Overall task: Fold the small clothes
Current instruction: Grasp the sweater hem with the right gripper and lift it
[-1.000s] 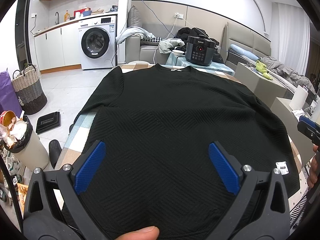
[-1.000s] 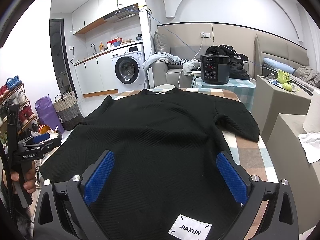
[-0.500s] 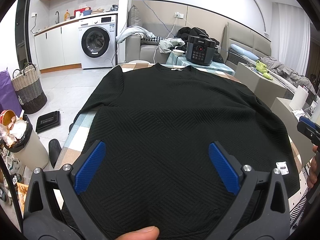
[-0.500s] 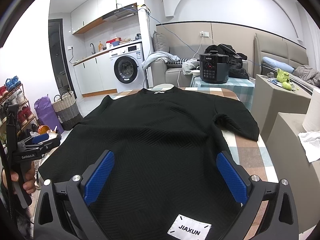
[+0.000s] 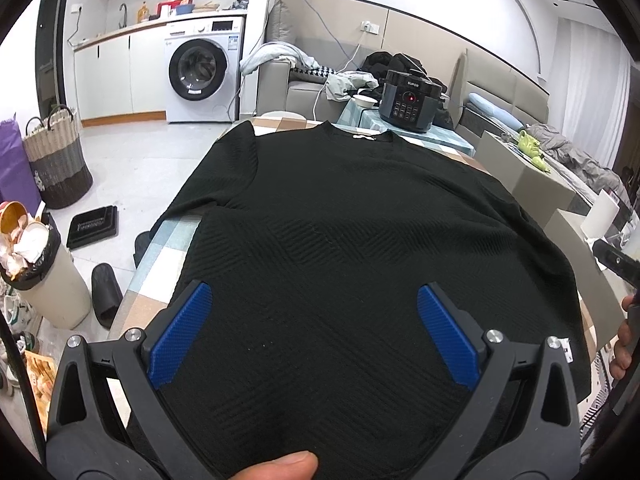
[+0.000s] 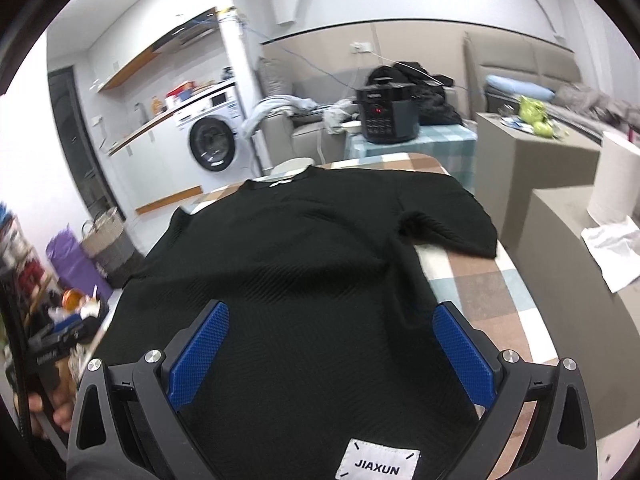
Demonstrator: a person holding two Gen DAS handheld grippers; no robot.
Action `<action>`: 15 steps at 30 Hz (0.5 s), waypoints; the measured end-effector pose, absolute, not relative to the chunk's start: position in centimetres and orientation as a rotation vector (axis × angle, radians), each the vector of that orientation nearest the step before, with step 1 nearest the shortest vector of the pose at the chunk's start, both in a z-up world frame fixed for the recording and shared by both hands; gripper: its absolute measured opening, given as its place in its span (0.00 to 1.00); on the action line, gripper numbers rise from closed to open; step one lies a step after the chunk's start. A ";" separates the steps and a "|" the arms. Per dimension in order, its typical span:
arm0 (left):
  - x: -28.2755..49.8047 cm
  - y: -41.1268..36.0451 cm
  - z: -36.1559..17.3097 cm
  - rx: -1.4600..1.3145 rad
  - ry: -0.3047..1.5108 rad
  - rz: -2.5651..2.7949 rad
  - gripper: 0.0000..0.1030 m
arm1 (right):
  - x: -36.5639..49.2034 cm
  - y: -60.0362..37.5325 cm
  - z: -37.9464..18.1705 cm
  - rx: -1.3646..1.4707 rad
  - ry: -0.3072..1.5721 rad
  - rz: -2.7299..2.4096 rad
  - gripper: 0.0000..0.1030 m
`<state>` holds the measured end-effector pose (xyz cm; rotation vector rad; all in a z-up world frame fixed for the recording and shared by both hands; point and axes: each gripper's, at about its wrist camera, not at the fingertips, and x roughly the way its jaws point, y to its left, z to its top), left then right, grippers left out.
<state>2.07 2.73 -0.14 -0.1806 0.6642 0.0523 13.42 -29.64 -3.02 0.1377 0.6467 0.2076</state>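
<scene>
Swinging right gripper (image 6: 329, 350) rightward over sweater (image 6: 304, 264).

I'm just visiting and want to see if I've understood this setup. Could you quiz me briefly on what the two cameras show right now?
1. True or false: the black sweater is already folded in half.
2. The white patch near the hem reads: A) SUPOR B) JIAXUN C) GenRobot
3. Is either the left gripper or the right gripper clamped on cloth?

Key
1. False: it lies spread flat on the checked table, sleeves out.
2. B.
3. No: both stand wide open above the sweater's lower part.
</scene>
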 end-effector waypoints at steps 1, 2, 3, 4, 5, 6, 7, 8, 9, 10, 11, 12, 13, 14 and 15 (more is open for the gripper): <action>2.3 3.0 0.0 -0.180 0.666 0.052 0.99 | 13.7 -29.9 -2.9 0.158 0.651 0.204 1.00; 2.5 3.2 0.2 -0.177 0.666 0.052 0.99 | 14.2 -30.2 -2.7 0.194 0.661 0.206 1.00; 2.7 3.4 0.5 -0.170 0.663 0.055 0.99 | 14.5 -30.3 -2.5 0.210 0.665 0.205 1.00; 2.8 3.8 0.6 -0.167 0.660 0.059 0.99 | 14.7 -30.3 -2.3 0.222 0.667 0.198 1.00; 3.0 3.9 0.8 -0.165 0.658 0.062 0.99 | 15.1 -30.4 -2.1 0.231 0.672 0.186 1.00; 3.2 4.2 1.0 -0.165 0.658 0.063 0.99 | 15.6 -30.5 -1.9 0.243 0.678 0.176 1.00; 3.5 4.6 1.2 -0.167 0.657 0.065 0.99 | 16.0 -30.5 -1.8 0.254 0.684 0.172 0.99; 3.8 4.9 1.4 -0.171 0.657 0.069 0.99 | 16.5 -30.6 -1.6 0.268 0.690 0.165 0.98; 4.1 5.2 1.5 -0.175 0.658 0.071 0.99 | 17.0 -30.6 -1.4 0.284 0.700 0.159 0.94; 4.5 5.6 1.6 -0.181 0.658 0.069 0.99 | 17.5 -30.7 -1.3 0.291 0.707 0.156 0.93; 4.8 5.9 1.6 -0.186 0.660 0.069 0.99 | 18.3 -30.7 -1.1 0.295 0.715 0.151 0.93; 5.3 6.2 1.7 -0.191 0.664 0.072 0.99 | 18.7 -30.7 -1.1 0.301 0.718 0.149 0.91; 5.8 6.6 1.7 -0.196 0.668 0.071 0.99 | 19.2 -30.8 -1.1 0.315 0.725 0.152 0.86; 6.4 6.9 1.8 -0.200 0.670 0.067 0.99 | 19.9 -31.0 -1.2 0.335 0.734 0.161 0.84; 6.9 7.3 1.9 -0.203 0.673 0.064 0.96 | 20.7 -31.3 -1.3 0.371 0.740 0.167 0.82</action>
